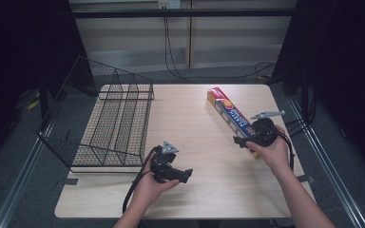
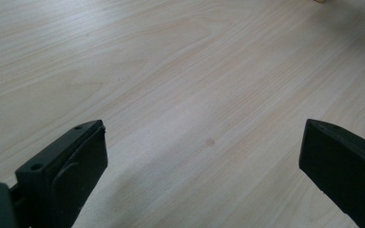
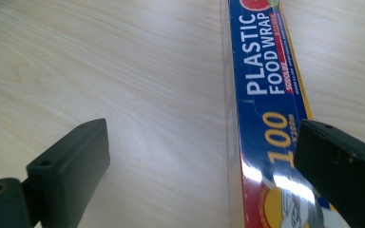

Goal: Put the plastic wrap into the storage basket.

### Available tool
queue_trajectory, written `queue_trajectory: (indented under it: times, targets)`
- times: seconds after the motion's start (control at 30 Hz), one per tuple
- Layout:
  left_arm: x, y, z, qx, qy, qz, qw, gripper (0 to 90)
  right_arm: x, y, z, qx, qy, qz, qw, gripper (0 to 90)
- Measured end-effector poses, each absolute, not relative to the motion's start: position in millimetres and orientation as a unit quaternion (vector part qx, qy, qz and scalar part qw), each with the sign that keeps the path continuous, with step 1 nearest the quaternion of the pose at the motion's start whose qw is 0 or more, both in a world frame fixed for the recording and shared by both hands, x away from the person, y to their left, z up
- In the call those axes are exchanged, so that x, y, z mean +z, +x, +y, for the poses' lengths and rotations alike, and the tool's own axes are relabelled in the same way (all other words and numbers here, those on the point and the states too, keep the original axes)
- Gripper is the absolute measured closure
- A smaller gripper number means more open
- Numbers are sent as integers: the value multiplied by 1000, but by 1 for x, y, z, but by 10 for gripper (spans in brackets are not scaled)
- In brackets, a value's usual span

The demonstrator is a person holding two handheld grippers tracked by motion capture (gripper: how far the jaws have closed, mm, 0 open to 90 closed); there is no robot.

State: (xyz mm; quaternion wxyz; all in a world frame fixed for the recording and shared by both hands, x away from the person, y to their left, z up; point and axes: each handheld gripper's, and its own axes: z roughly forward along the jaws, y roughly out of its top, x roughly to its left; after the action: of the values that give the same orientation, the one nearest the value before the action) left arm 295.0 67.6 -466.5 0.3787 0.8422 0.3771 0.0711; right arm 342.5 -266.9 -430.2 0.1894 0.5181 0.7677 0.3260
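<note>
In the high view, nearest the camera, two forearms come in over the near edge of the table [image 1: 204, 190]. The left hand-held gripper [image 1: 186, 175] hovers above bare wood near the middle of the near edge, holding nothing. The right hand-held gripper [image 1: 237, 141] sits at the near end of the one plastic food wrap box [image 1: 228, 114], which lies at a slant toward the far right corner. One wire basket [image 1: 109, 123] stands at the left edge, tipped open, with nothing in it.

In the left gripper view, both black jaws stand wide apart over plain table, nothing between them.

In the right gripper view, the jaws are also spread wide. The box runs away from the camera, and its near end passes under the jaw on the right of this view; the other jaw hangs over bare wood, so the box is not yet centred or clamped.

This looks like the approach to a grasp. The next move calls for shifting the right hand-held gripper sideways until both jaws straddle the box's narrow width, then lowering and closing.

Count: two hand-held grippers, one box, one basket.
</note>
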Motion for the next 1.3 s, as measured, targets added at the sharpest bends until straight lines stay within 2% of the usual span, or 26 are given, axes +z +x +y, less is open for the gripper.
queue_trajectory:
  times: [0.17, 0.37, 0.57, 0.77, 1.3]
  targets:
    - [-467, 295, 64, 64, 848, 373, 373, 22, -430, 364, -263, 323, 525, 765, 184, 40]
    - [-467, 296, 63, 63, 854, 361, 370, 22, -432, 385, -261, 302, 531, 769, 188, 106]
    - [-467, 297, 62, 58, 858, 354, 367, 23, -438, 401, -264, 279, 544, 769, 188, 130]
    - [-468, 297, 60, 59, 855, 356, 372, 23, -444, 409, -268, 270, 545, 767, 202, 136]
    - [-469, 296, 59, 49, 864, 350, 360, 25, -456, 425, -273, 245, 563, 767, 186, 174]
